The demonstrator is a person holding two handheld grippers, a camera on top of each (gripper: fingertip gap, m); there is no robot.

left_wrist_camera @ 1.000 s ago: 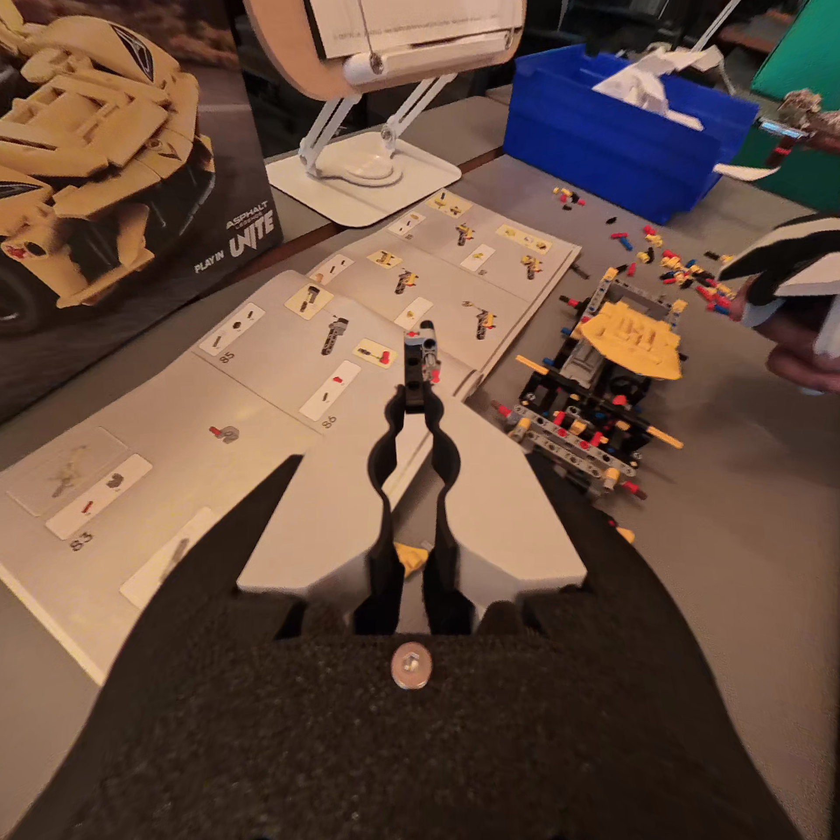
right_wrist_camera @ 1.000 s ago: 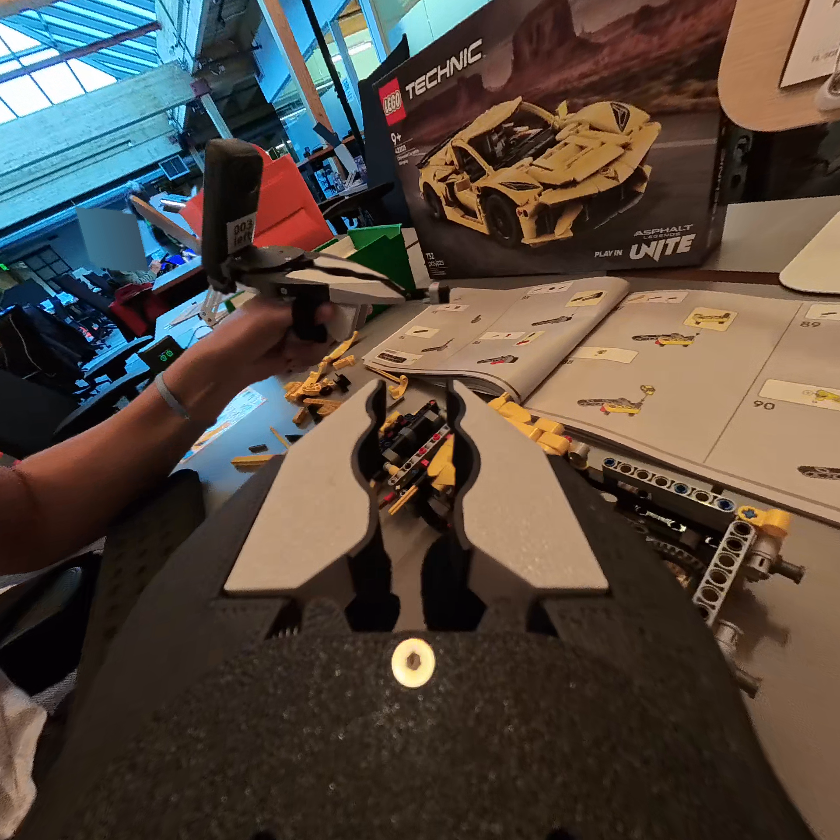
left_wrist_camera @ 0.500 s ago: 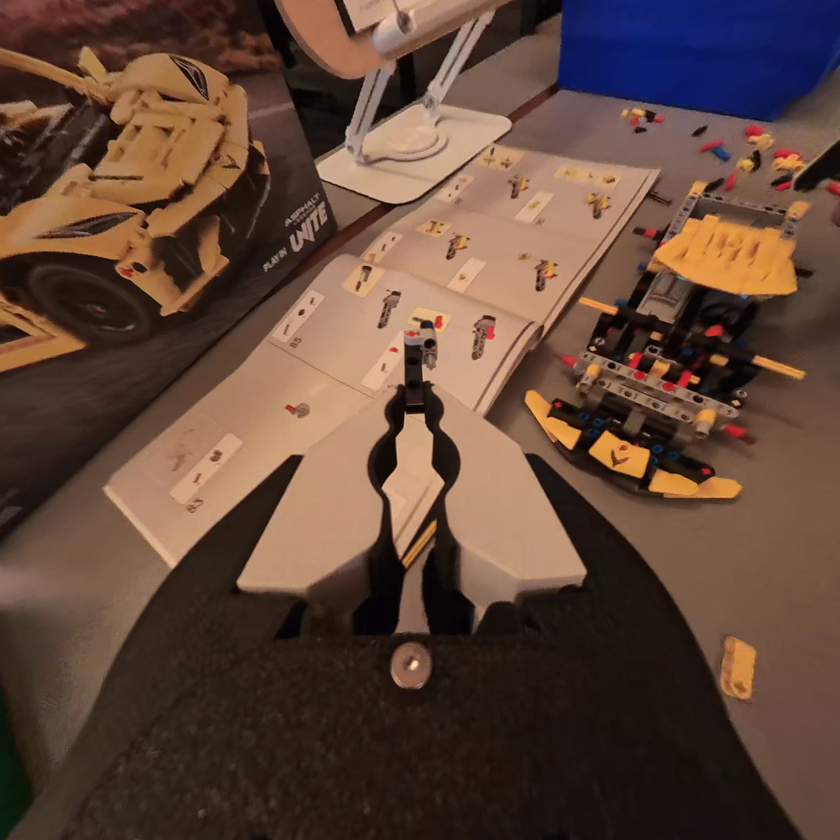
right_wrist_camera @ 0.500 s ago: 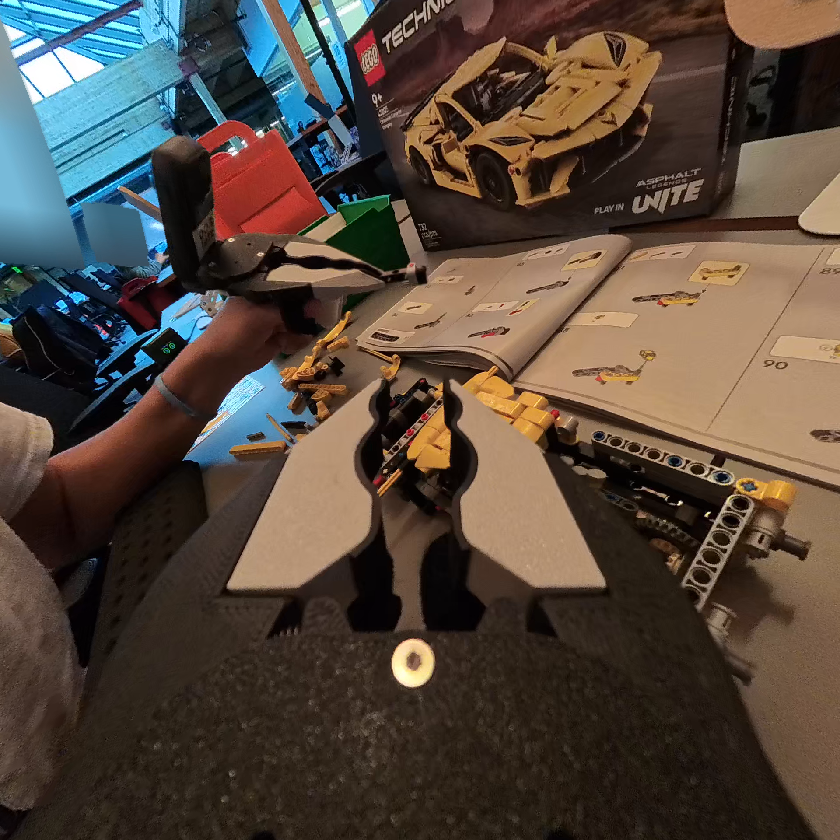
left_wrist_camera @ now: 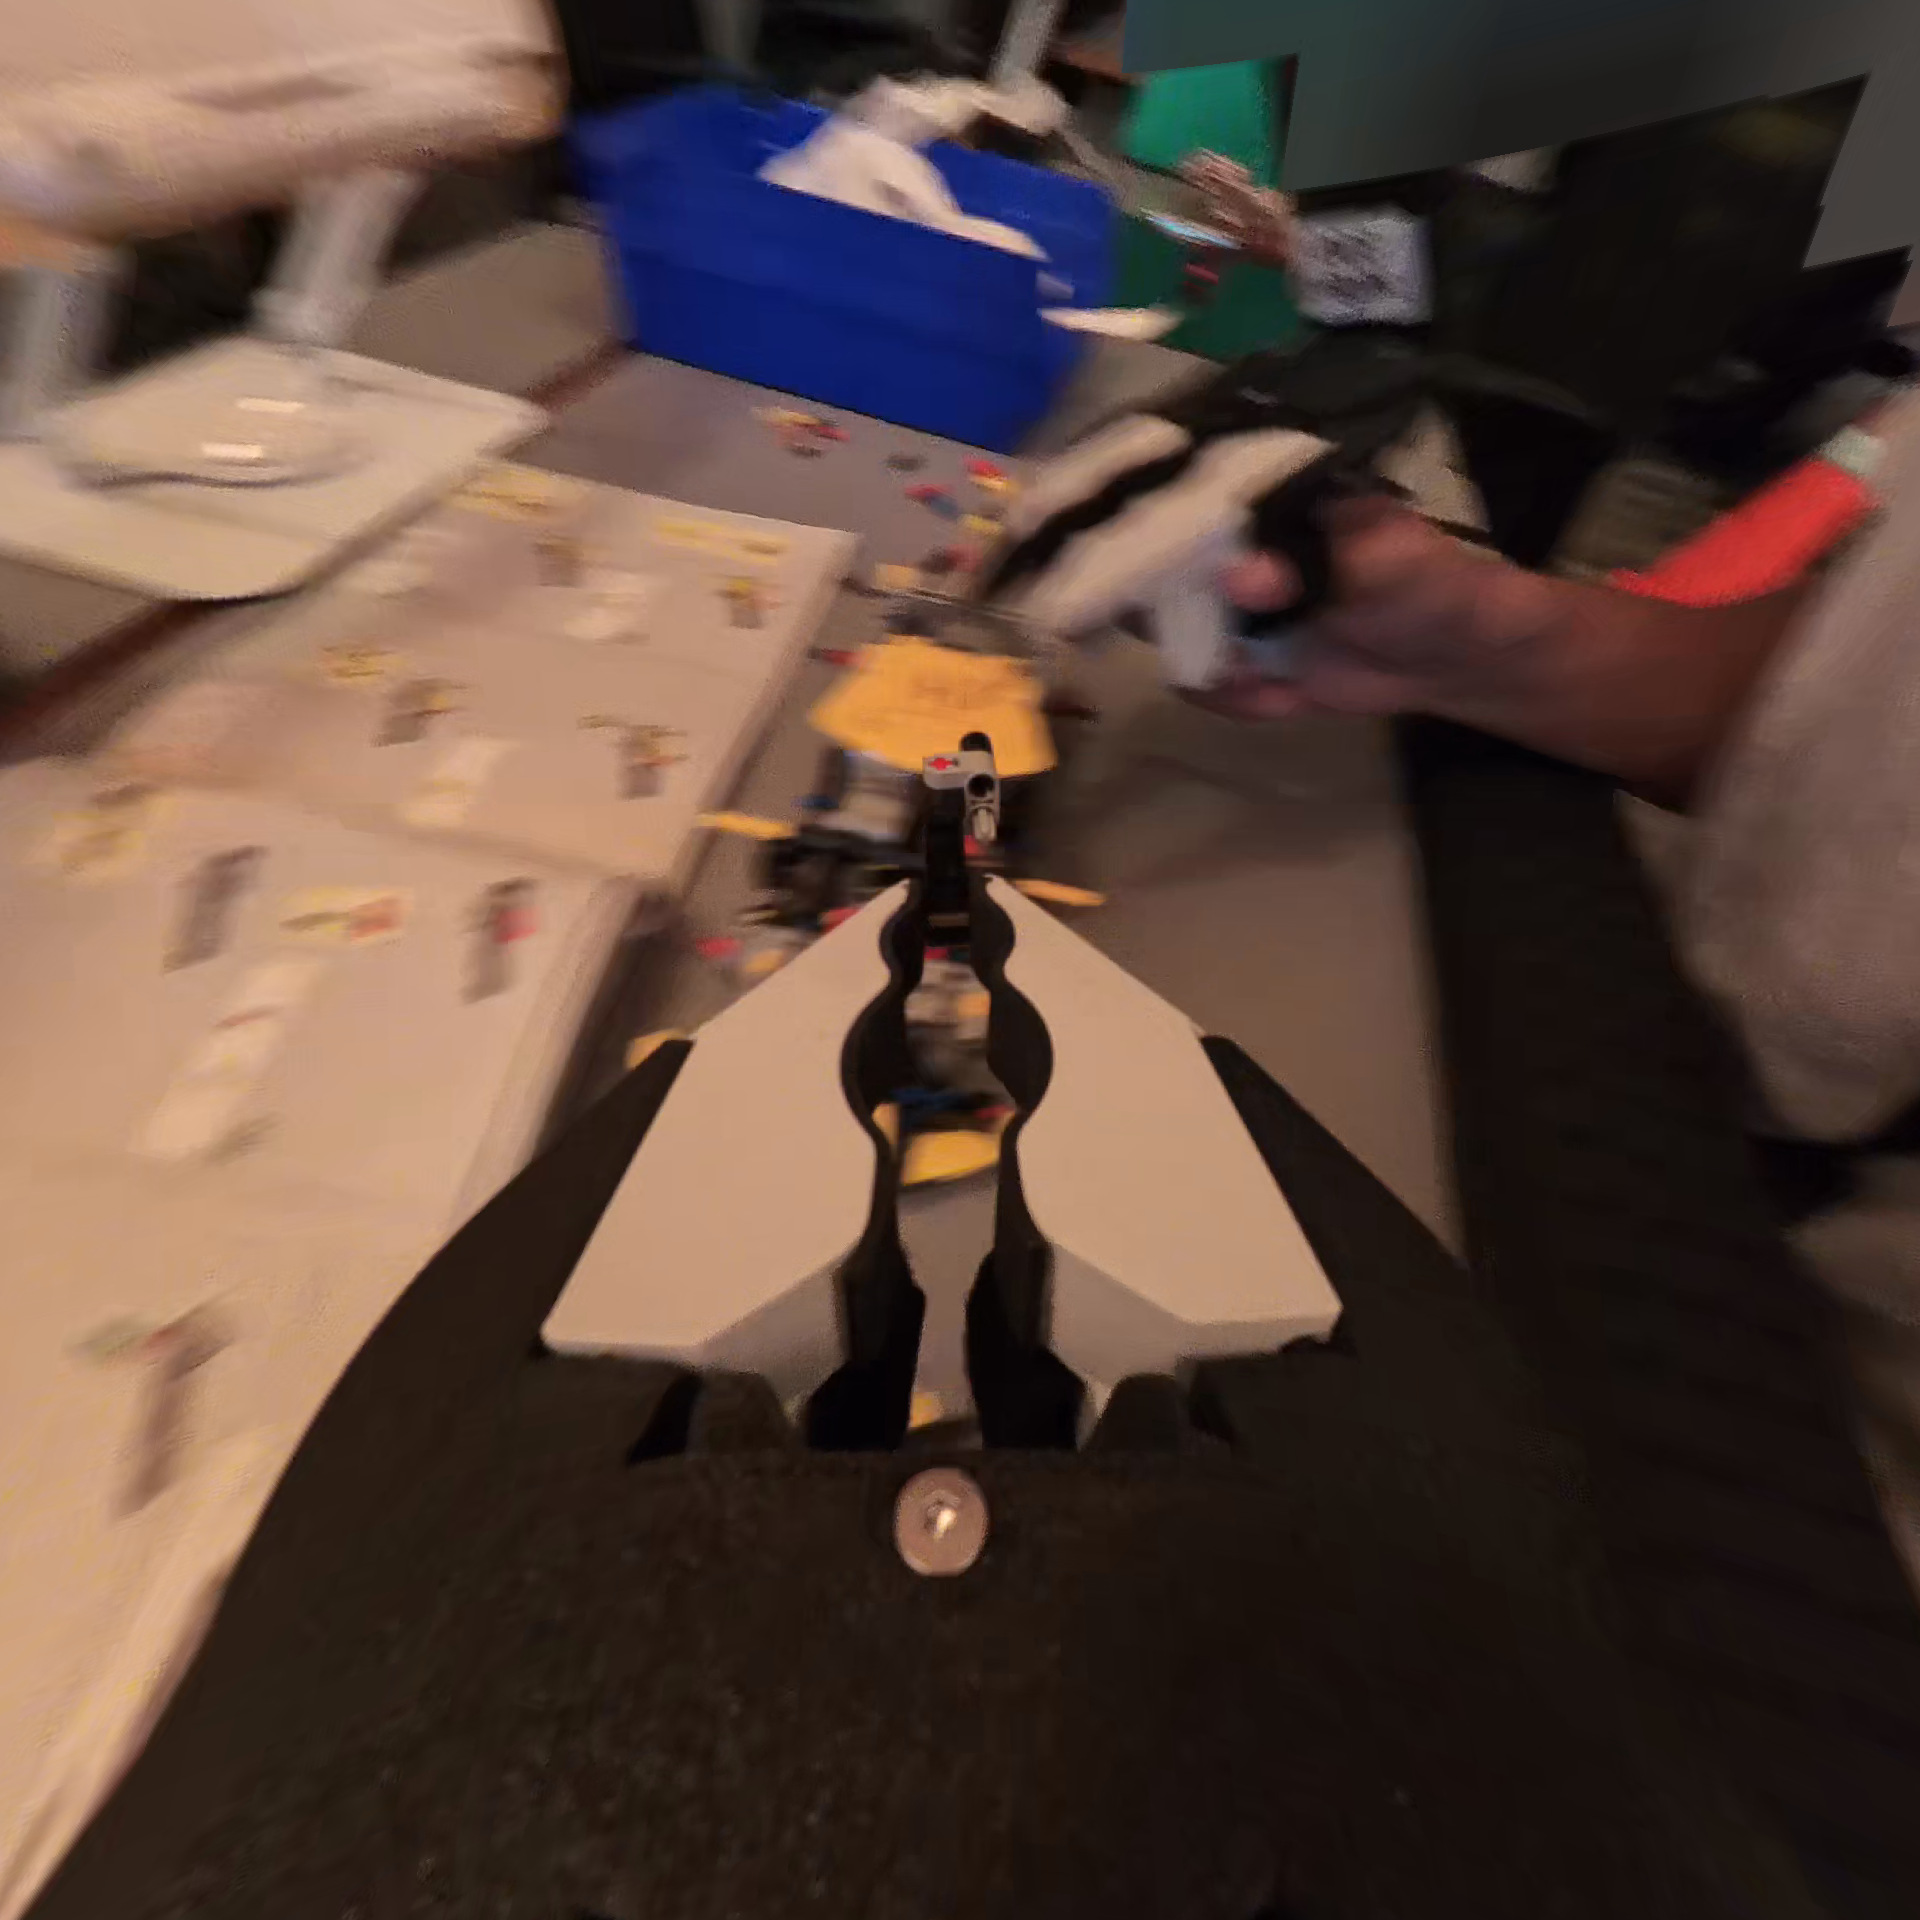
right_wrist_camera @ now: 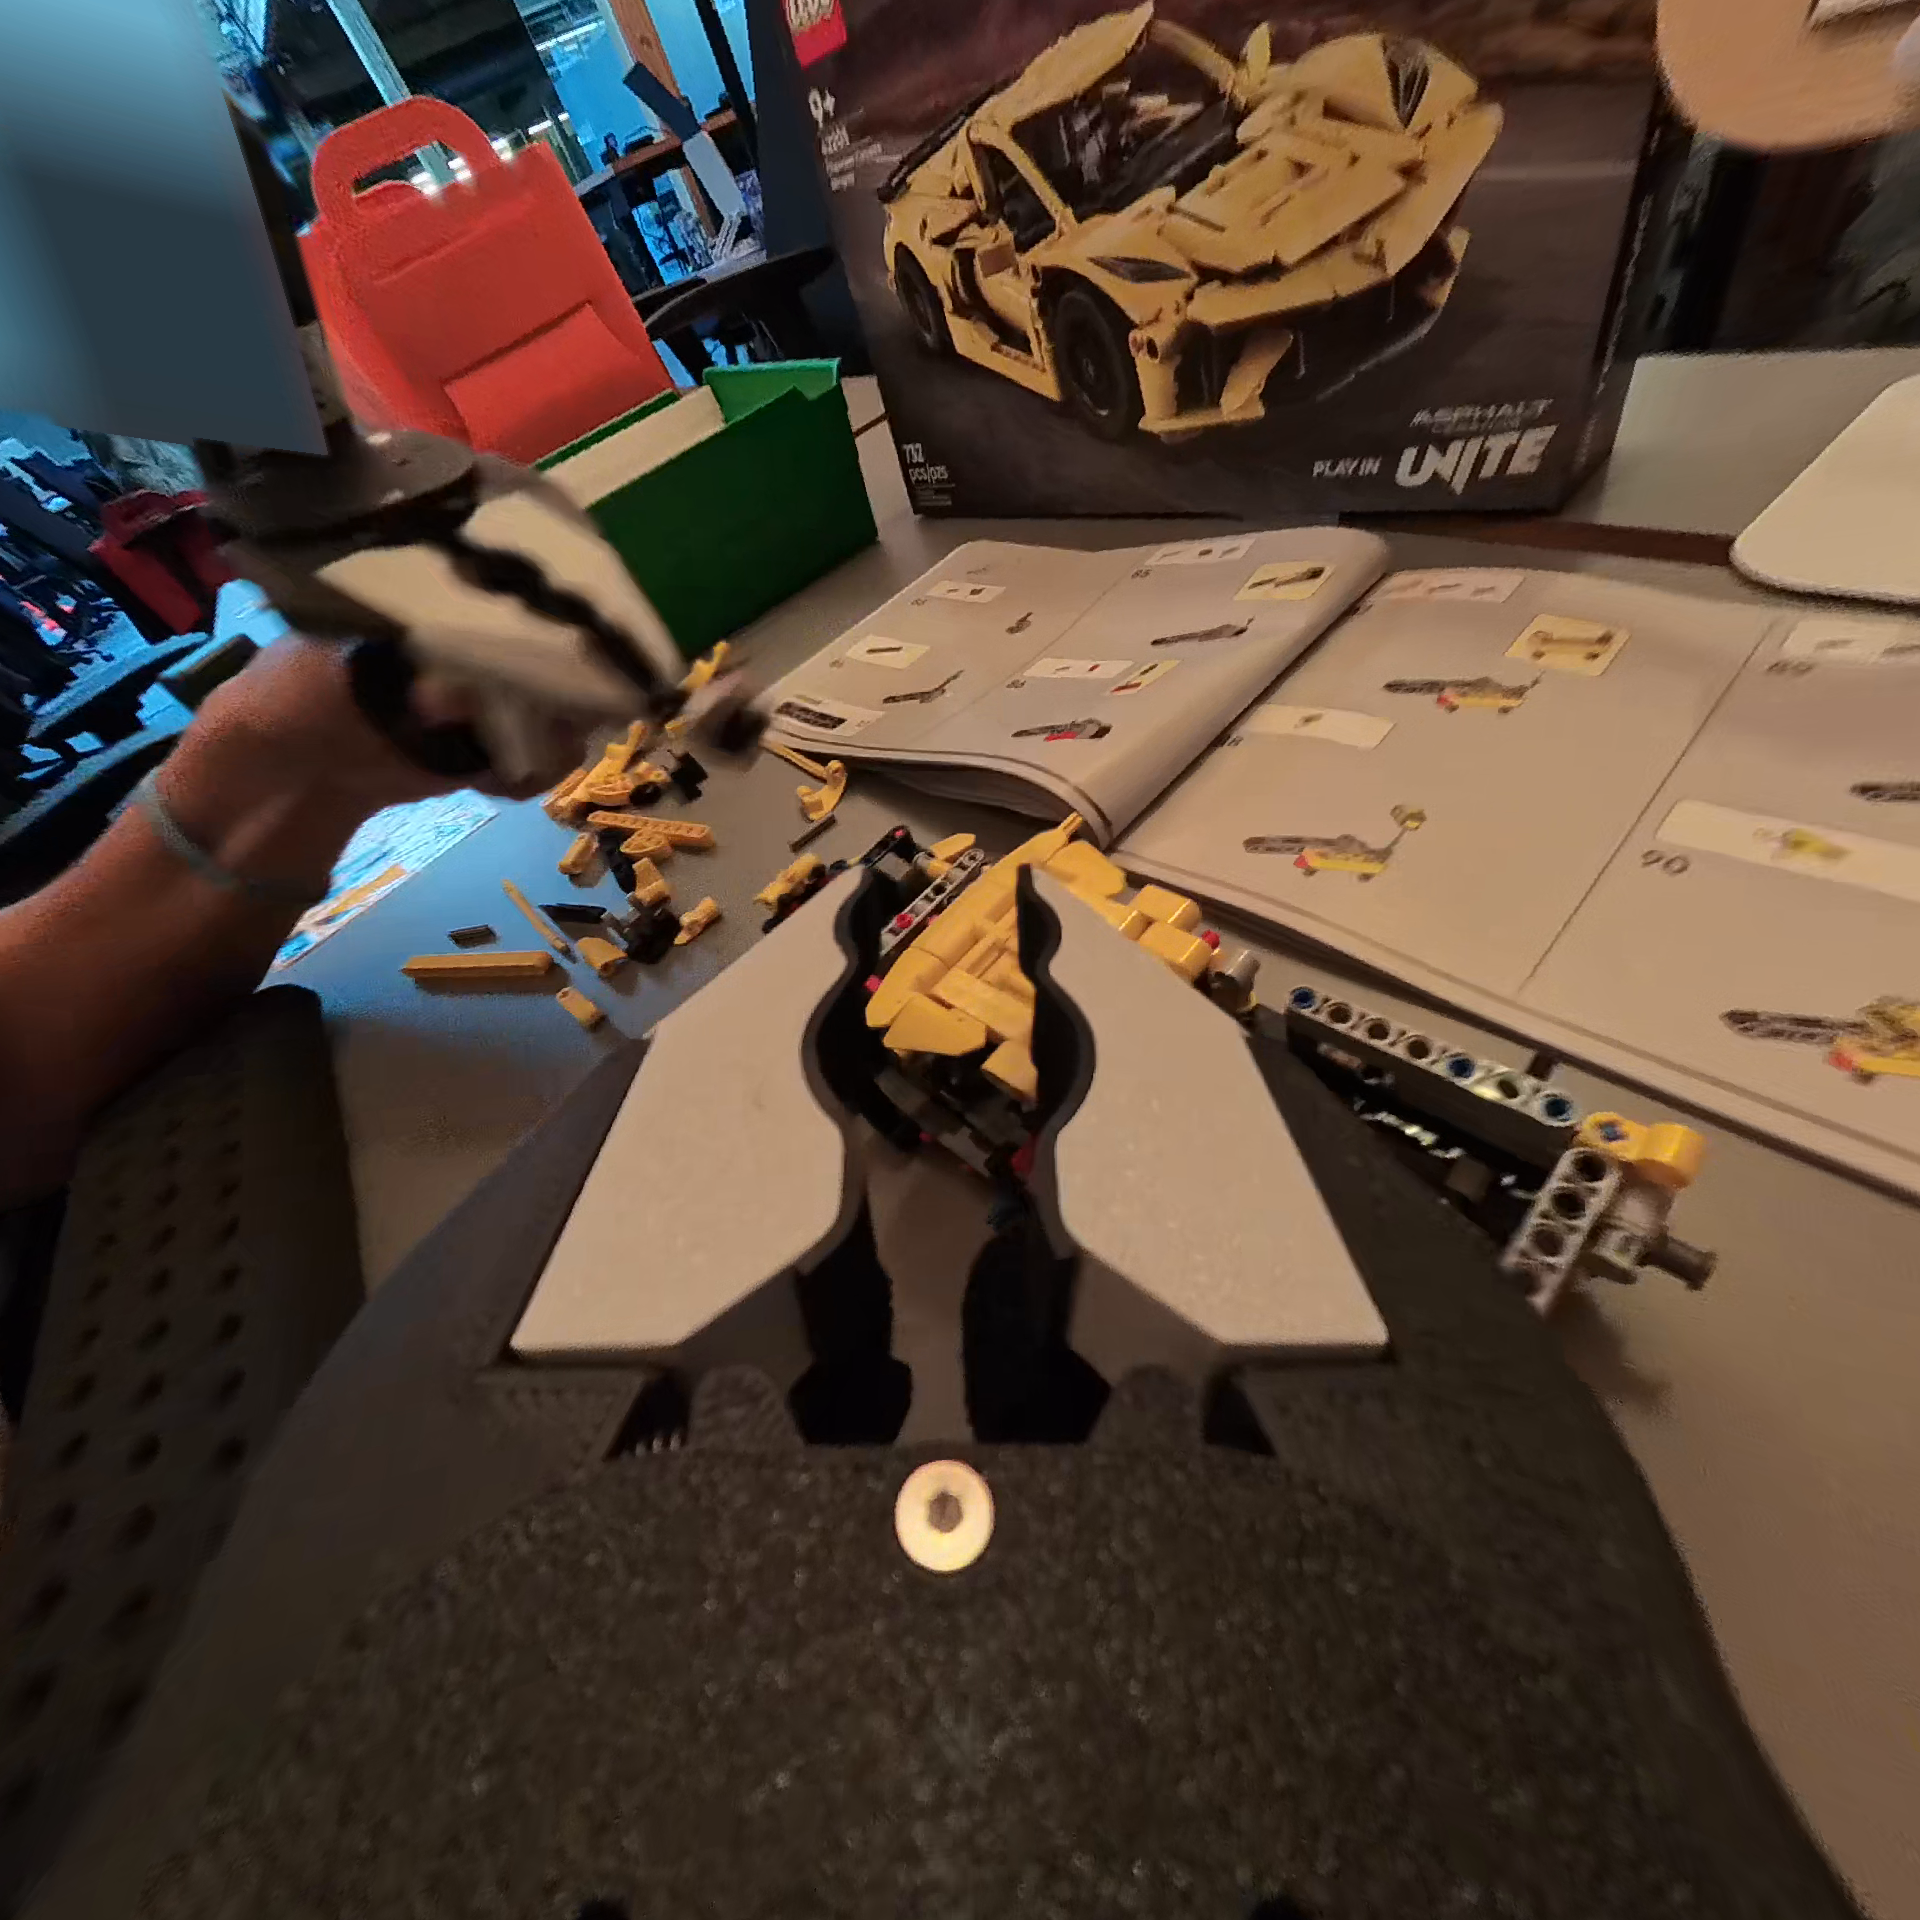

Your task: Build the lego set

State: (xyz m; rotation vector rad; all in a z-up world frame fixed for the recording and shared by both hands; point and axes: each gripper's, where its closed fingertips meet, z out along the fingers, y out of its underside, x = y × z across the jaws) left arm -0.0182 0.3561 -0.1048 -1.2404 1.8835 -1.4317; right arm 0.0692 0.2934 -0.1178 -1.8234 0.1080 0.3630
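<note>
Two grippers work over a grey table [right_wrist_camera: 468, 1049]. The left gripper [left_wrist_camera: 948, 891] is closed on a small black and grey piece [left_wrist_camera: 961, 805], which stands up from its tips. In the left wrist view the blurred, half-built yellow car model [left_wrist_camera: 935, 696] lies at 12 o'clock just past this piece, and the right gripper [left_wrist_camera: 1049, 540] sits at about 1 o'clock over it. The right gripper's fingers [right_wrist_camera: 727, 1091] are apart, with the model's yellow panels showing between them; I cannot tell if they touch it. The open instruction booklet [right_wrist_camera: 1455, 727] lies at 1 o'clock in the right wrist view, loose yellow parts [right_wrist_camera: 623, 831] at 10 o'clock.
</note>
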